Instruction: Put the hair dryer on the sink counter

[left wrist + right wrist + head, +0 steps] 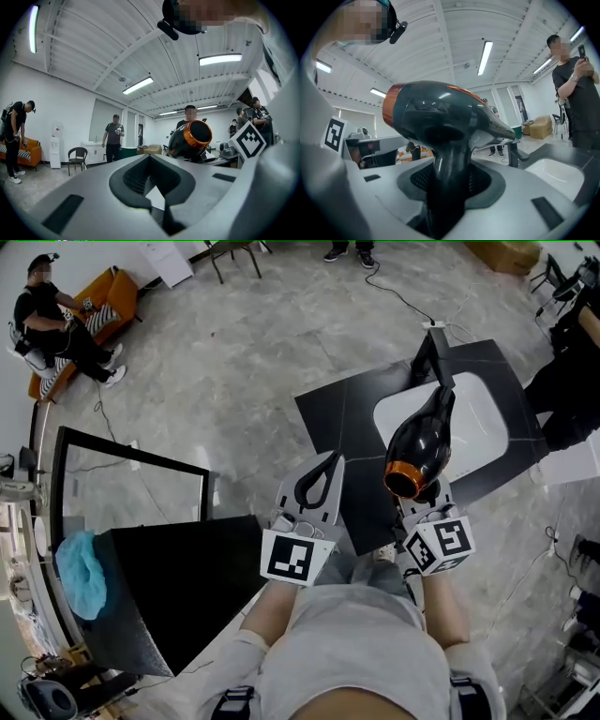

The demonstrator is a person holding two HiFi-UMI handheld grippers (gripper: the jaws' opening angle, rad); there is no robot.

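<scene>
Right gripper view: gripper clamps hair dryer.

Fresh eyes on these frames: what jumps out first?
The glossy black hair dryer with a copper-orange ring stands out first. It is clamped by its handle in the right gripper, and its nozzle points toward the black sink counter and the white basin. The left gripper is just beside it, jaws together and holding nothing.
</scene>
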